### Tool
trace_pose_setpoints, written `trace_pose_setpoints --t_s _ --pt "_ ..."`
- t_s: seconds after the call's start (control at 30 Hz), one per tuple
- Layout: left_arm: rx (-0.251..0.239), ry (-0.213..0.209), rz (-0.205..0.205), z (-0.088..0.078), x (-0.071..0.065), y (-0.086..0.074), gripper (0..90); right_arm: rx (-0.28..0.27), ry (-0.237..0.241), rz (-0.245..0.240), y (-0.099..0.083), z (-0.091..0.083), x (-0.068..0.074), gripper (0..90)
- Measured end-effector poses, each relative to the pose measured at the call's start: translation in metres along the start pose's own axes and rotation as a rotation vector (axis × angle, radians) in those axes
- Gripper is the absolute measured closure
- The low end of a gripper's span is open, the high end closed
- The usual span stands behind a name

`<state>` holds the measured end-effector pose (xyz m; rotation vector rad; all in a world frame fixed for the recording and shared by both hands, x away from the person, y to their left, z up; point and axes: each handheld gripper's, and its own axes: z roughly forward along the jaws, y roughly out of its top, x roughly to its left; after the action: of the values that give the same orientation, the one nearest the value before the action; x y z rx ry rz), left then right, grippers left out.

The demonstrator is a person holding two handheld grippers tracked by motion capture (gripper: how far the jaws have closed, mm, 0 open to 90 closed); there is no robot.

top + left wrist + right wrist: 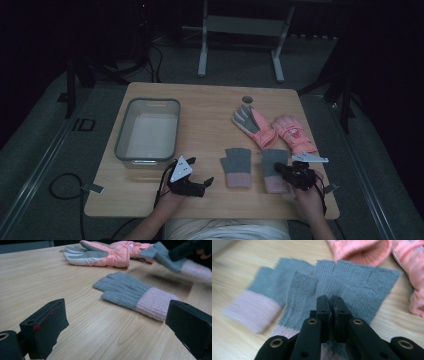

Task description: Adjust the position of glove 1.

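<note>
Two grey knitted fingerless gloves with pink cuffs lie near the table's front. The left knitted glove point(236, 166) point(130, 291) point(262, 297) lies flat. My right gripper point(280, 169) point(332, 301) is shut on the palm fabric of the right knitted glove point(272, 159) point(359, 287). In the left gripper view that glove point(170, 260) hangs tilted above the wood from the right gripper point(190, 248). My left gripper point(201, 174) point(117, 317) rests low, left of the flat glove, with its jaws wide apart and nothing between them.
Two pink ski gloves point(256, 129) point(294, 134) point(100, 255) lie behind the knitted pair, and one's cuff point(362, 251) is just past the held glove. A grey plastic bin point(120, 137) stands at the left of the wooden table point(210, 110). A metal frame stands beyond.
</note>
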<state>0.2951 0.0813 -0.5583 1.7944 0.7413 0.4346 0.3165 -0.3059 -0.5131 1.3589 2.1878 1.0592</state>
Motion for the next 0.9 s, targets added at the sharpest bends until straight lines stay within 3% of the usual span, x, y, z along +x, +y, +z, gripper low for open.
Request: trace_pose_setpoints --t_s 0.3,0.5,0.63,0.73,0.83,0.9 --pt "0.002 0.002 0.000 0.000 0.000 0.000 3.2 0.053 -0.049 0.027 -0.012 0.025 -0.018 84.2" --pt "0.004 0.002 0.002 0.000 0.000 0.000 3.2 0.063 -0.054 0.004 -0.014 0.030 -0.019 73.9" --pt "0.004 0.002 0.003 0.000 0.000 0.000 3.2 0.036 -0.040 -0.051 -0.008 0.021 -0.021 69.5" --pt "0.001 0.002 -0.001 0.000 0.000 0.000 3.2 0.020 0.013 -0.118 -0.004 0.017 -0.027 63.6" --pt "0.003 0.003 0.000 0.000 0.000 0.000 3.2 0.027 0.041 -0.202 -0.001 0.015 -0.030 61.4" --pt "0.004 0.005 -0.001 0.000 0.000 0.000 3.2 0.044 0.049 -0.228 0.000 0.017 -0.033 61.7"
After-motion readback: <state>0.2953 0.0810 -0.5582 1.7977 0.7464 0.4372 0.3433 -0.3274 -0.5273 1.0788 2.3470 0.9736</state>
